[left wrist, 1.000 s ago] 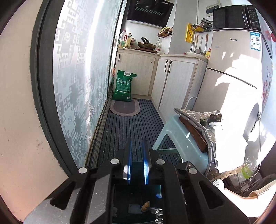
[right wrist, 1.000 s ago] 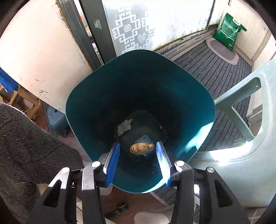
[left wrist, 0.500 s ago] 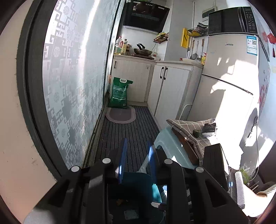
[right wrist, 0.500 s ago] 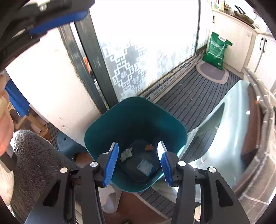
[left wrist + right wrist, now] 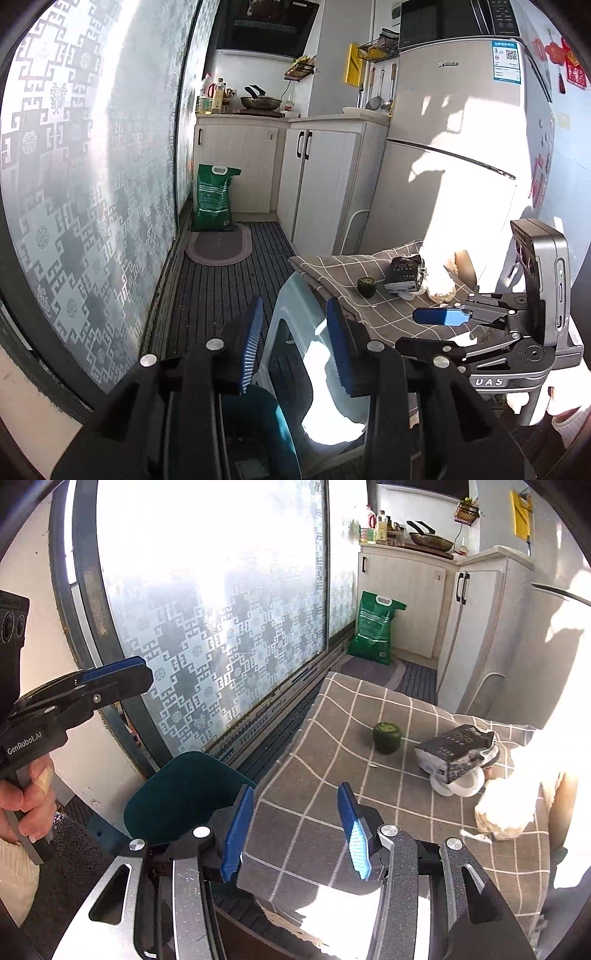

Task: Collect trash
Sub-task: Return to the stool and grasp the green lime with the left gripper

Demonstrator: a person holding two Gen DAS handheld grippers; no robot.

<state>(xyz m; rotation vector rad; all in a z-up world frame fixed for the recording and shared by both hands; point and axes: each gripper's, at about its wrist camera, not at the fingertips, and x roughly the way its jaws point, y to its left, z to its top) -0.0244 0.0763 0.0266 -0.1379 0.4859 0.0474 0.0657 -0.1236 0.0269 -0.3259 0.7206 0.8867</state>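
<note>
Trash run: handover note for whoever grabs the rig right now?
Left claw: open, empty, above the teal bin.
Right claw: open, empty, over the near edge of the checked cloth.
On the cloth: small green round item, black packet lying on a white cup, crumpled pale wad at the right.
Bin stands on the floor, left of the cloth-covered stool. Its contents are not readable from here.
Done: nothing held at present.
Left: likely pick the green item first, as it is nearest and unobstructed, then the packet, cup and wad, and drop each into the bin.
</note>
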